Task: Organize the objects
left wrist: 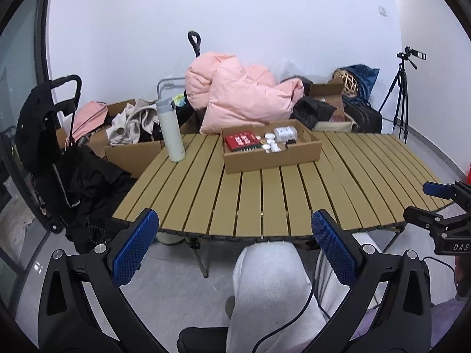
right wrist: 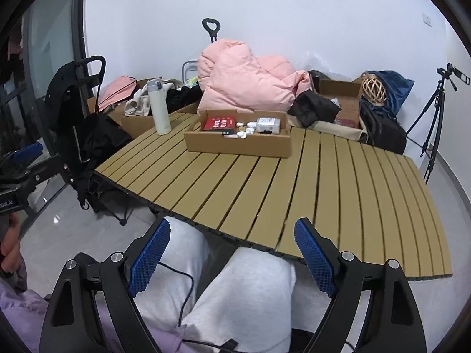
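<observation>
A shallow cardboard box [left wrist: 273,157] [right wrist: 238,147] stands at the far middle of the slatted table [left wrist: 265,200] [right wrist: 294,182]. It holds a red book [left wrist: 243,140] [right wrist: 220,123], several small white jars [left wrist: 269,139] [right wrist: 250,128] and a white packet [left wrist: 285,133] [right wrist: 268,124]. A white bottle [left wrist: 172,131] [right wrist: 158,107] stands upright left of the box. My left gripper [left wrist: 235,250] is open and empty before the table's near edge. My right gripper [right wrist: 232,256] is open and empty over my lap; it also shows at the right edge of the left wrist view [left wrist: 441,206].
Behind the table lie a pink duvet [left wrist: 238,94] [right wrist: 247,79], cardboard boxes with clothes [left wrist: 129,135] [right wrist: 138,108] and dark bags [right wrist: 382,126]. A black cart [left wrist: 50,147] [right wrist: 79,111] stands at the left, a tripod [left wrist: 401,94] [right wrist: 435,111] at the right. My knees [left wrist: 270,288] are under the near edge.
</observation>
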`<control>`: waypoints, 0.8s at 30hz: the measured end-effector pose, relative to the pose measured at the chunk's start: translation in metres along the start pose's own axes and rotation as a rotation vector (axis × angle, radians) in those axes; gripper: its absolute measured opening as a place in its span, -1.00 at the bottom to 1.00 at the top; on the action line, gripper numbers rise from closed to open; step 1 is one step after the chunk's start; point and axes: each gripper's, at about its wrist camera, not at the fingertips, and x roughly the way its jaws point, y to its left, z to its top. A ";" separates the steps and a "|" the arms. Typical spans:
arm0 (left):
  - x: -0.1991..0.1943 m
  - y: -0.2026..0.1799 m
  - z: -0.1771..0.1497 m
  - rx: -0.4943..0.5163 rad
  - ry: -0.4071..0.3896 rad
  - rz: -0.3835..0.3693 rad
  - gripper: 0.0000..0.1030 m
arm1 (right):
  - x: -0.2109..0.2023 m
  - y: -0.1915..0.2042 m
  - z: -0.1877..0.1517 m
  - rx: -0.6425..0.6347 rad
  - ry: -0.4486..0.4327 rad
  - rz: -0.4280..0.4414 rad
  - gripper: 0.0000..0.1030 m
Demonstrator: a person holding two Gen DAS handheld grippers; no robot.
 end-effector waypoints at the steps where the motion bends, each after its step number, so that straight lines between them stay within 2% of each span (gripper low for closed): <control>1: 0.001 -0.001 -0.001 0.004 0.011 0.006 1.00 | 0.001 0.003 -0.002 -0.002 0.005 0.008 0.73; 6: -0.001 -0.002 -0.006 0.003 0.017 0.012 1.00 | 0.005 0.011 -0.005 -0.024 0.015 0.013 0.73; 17: -0.004 0.000 -0.015 -0.019 0.042 -0.028 1.00 | -0.004 0.022 -0.001 -0.056 0.003 0.008 0.73; 24: -0.011 -0.005 -0.022 -0.022 0.054 0.011 1.00 | -0.012 0.022 -0.003 -0.051 -0.018 0.017 0.73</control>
